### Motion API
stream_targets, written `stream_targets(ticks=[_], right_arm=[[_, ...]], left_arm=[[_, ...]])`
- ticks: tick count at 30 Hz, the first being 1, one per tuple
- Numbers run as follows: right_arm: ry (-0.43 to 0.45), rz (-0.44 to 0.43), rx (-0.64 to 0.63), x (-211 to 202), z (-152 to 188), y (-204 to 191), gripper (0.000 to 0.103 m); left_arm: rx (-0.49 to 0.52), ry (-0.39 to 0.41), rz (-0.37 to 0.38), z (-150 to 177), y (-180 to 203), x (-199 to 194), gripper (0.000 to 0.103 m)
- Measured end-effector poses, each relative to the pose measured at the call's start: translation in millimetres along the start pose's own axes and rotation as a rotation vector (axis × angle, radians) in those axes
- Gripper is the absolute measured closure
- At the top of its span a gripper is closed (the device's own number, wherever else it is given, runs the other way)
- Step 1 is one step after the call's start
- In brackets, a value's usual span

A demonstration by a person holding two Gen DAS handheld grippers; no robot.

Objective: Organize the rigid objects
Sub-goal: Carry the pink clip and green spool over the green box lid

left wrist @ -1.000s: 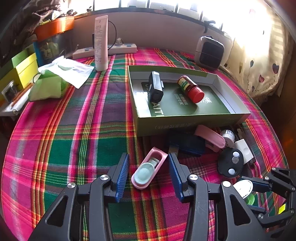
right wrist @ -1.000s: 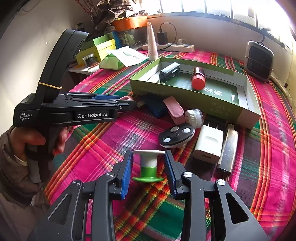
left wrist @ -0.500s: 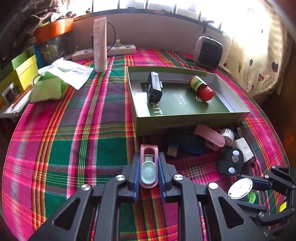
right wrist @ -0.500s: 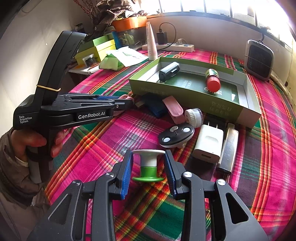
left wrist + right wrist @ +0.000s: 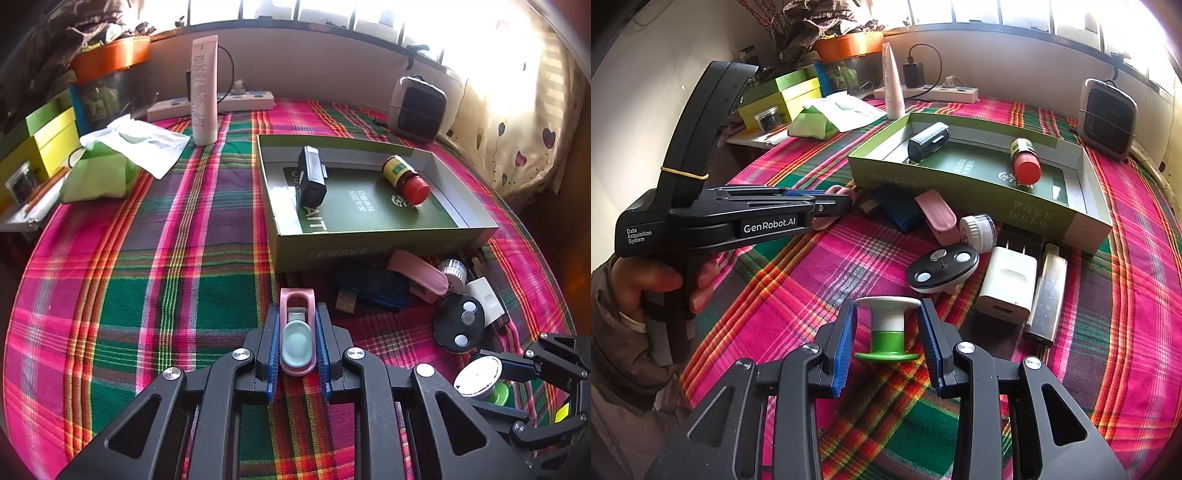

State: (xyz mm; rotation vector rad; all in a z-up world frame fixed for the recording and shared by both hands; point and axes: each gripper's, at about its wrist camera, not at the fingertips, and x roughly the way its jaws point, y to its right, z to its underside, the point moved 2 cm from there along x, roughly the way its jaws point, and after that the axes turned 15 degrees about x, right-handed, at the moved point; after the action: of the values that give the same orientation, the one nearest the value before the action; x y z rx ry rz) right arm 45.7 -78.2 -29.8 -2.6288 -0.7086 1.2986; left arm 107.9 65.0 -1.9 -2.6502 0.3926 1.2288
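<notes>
Pinched along its long sides at lower centre of the left view: a pink nail clipper (image 5: pixel 297 334) with a pale mint lever, glossy plastic, clamped between the blue ribbed pads of the left gripper (image 5: pixel 297 350). Grasp done, lift likely next, then a carry up-frame over the near wall of the green cardboard box (image 5: pixel 373 246). Low in the right view, a white-and-green spool (image 5: pixel 887 330), flanges squeezed by the right gripper (image 5: pixel 887 347). Already boxed: a black battery (image 5: pixel 311 177), a red-capped bottle (image 5: pixel 406 180). Underneath, plaid woven cloth (image 5: pixel 147 277).
</notes>
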Motion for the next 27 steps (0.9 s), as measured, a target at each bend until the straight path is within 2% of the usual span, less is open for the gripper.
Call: stream_targets(ticks=[16, 27], right_arm=[[0.048, -0.020, 0.013, -16.4, -12.6, -1.2, 0.068], [0.102, -0.027, 0.059, -30.4, -31.8, 11.1, 0.068]], left_arm=[[0.000, 0.072, 0.010, -20.7, 0.0, -31.6, 0.086], [0.006, 0.093, 0.031, -36.5, 1.7, -34.5, 0.086]])
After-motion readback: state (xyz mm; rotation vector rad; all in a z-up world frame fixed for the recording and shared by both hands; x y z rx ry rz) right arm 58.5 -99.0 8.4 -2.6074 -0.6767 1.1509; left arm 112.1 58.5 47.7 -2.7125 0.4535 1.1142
